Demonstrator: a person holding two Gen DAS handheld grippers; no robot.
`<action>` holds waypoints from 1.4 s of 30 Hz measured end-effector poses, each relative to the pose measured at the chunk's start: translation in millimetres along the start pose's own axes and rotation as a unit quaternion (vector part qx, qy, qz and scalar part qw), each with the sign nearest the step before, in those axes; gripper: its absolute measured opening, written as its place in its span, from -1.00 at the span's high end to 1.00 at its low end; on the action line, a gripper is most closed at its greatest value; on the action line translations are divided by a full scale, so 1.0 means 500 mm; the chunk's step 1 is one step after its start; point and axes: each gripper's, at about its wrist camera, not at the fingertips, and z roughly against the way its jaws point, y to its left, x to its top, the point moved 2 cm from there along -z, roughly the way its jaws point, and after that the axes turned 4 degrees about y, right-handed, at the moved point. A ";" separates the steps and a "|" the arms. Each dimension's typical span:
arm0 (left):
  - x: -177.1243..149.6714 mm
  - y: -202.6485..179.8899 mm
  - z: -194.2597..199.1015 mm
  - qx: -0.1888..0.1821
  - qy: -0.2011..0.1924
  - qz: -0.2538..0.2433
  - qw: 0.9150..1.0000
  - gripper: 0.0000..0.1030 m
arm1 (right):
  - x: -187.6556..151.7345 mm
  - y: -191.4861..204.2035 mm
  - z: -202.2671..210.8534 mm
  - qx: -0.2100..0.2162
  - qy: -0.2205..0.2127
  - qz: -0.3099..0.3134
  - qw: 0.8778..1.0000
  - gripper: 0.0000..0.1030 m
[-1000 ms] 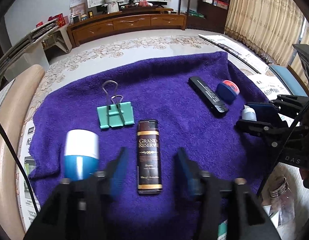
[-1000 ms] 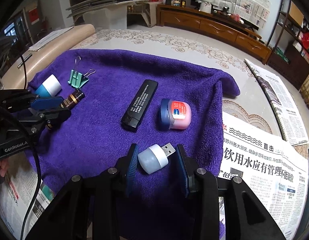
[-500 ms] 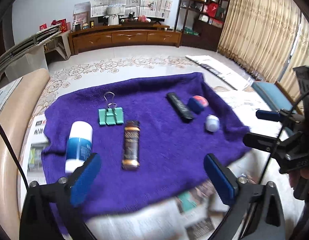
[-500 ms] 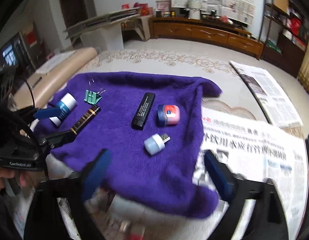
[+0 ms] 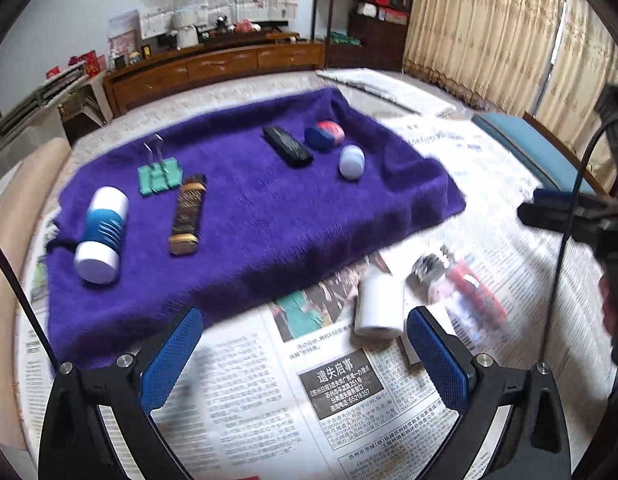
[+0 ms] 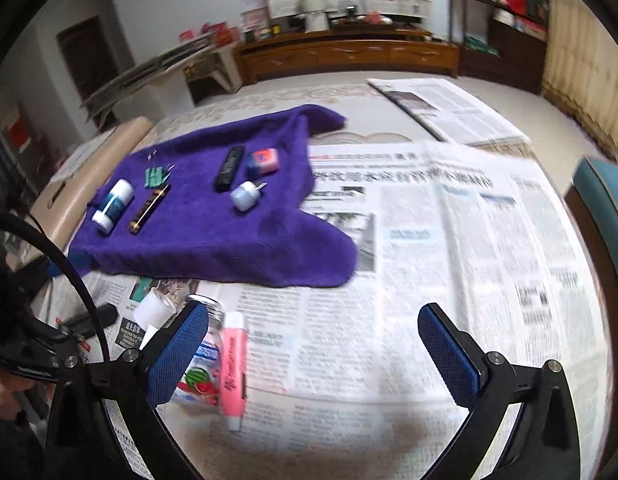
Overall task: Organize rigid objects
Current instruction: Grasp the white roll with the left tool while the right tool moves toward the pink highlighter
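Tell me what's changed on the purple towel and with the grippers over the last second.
Both hand-held grippers, left and right, have just been opening and pulled back off the purple towel over the newspaper, nothing between the jaws. The brown tube and small USB light were let go. All six items stayed on the towel.

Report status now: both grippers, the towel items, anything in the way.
Left gripper and right gripper open, jaws just opened, empty. Six items lie on the purple towel. White bottle, jar and pink tube on the newspaper.
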 end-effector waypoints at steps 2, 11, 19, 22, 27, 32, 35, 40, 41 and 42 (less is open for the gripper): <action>-0.010 -0.008 -0.014 0.004 0.005 -0.014 1.000 -0.99 | 0.003 -0.006 0.007 -0.007 -0.006 0.004 1.000 -1.00; -0.022 -0.045 -0.029 0.020 -0.010 -0.067 0.997 -0.73 | 0.007 -0.024 0.024 -0.013 -0.014 0.007 1.000 -0.99; -0.006 -0.072 -0.031 -0.014 -0.011 -0.103 0.994 -0.29 | 0.006 -0.035 0.033 -0.012 -0.015 0.002 1.000 -0.99; -0.007 -0.078 -0.029 -0.029 -0.013 -0.107 0.994 -0.09 | 0.005 -0.041 0.035 -0.012 -0.014 -0.002 1.000 -0.99; -0.011 -0.086 -0.026 -0.043 -0.018 -0.118 0.992 0.46 | 0.005 -0.041 0.036 -0.011 -0.013 -0.001 1.000 -0.99; -0.017 -0.086 -0.020 -0.034 -0.020 -0.109 0.993 0.47 | 0.001 -0.034 0.028 -0.007 -0.003 0.006 1.000 -0.99; -0.030 -0.075 -0.011 -0.024 -0.020 -0.094 0.995 0.47 | -0.003 -0.024 0.027 0.000 0.000 0.012 1.000 -0.99; -0.069 -0.036 0.021 -0.010 -0.013 -0.052 0.998 0.47 | -0.018 0.002 0.020 0.011 0.008 0.035 0.999 -0.98; -0.073 -0.027 0.025 -0.012 -0.013 -0.041 0.999 0.47 | -0.025 0.008 0.012 0.008 0.015 0.044 0.999 -0.97; -0.074 -0.021 0.029 -0.017 -0.013 -0.029 0.999 0.46 | -0.032 0.013 0.006 0.002 0.021 0.050 0.999 -0.92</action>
